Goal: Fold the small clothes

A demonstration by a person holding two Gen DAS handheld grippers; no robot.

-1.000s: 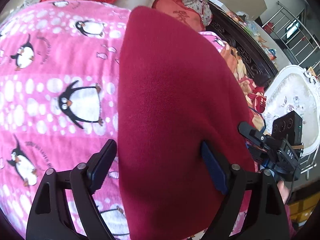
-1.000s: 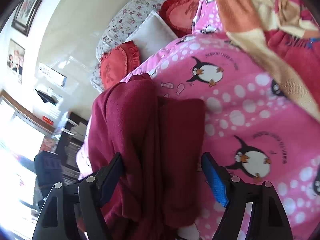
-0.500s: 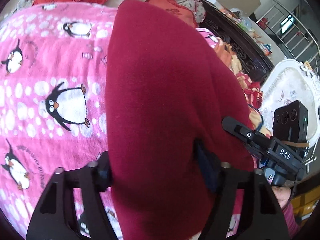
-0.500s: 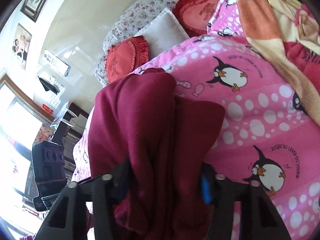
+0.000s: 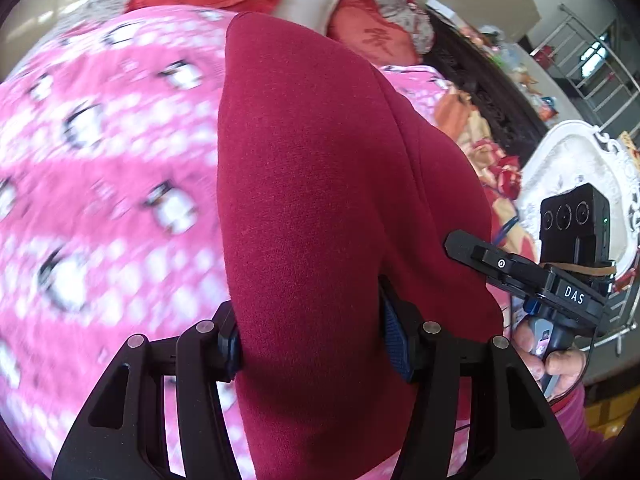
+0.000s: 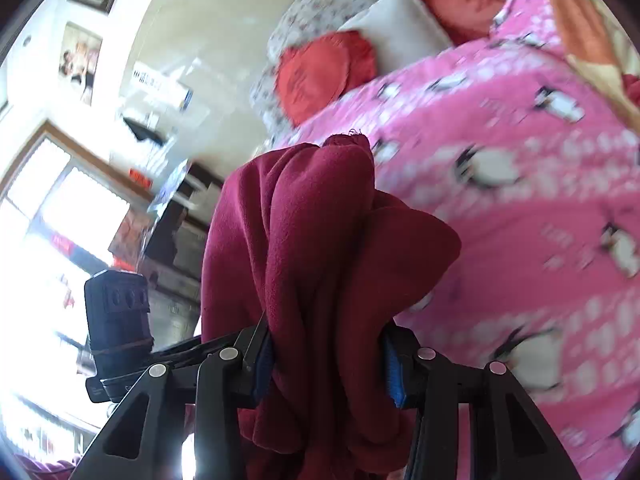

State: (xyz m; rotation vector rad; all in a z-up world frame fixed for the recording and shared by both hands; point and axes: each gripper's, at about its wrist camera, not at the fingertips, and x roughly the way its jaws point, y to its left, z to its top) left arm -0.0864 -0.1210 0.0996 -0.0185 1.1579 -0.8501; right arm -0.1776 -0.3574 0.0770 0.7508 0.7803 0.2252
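Two claws grip one dark red fleece garment (image 5: 320,208), a soft, nappy cloth with a fine brushed pile, held above a bed. The left claw (image 5: 312,344) is closing, and its blue ribbed pads press into the cloth from both sides; from there the garment runs away toward the far side as a smooth, rounded, long fold. The right claw (image 6: 326,360) is clamped on a thicker bunch of the same garment (image 6: 320,248), where the fleece gathers in deep upright pleats with a frayed edge at the top.

Beneath lies a pink plush blanket (image 5: 100,200) printed with white dots and black-and-white penguins, blurred in both views; small dark writing beside the penguins cannot be read. At the far end of the bed sit round red cushions (image 6: 320,72) with ruffled rims and a stitched red character, a plain white pillow (image 6: 400,28) and a floral cover.

In the left view, at the right, a hand (image 5: 552,356) holds the other black plastic tool, which bears the white letters "DAS" (image 5: 574,295) and carries a boxy black camera unit (image 5: 574,220) with three round lenses, bound by a brown band.
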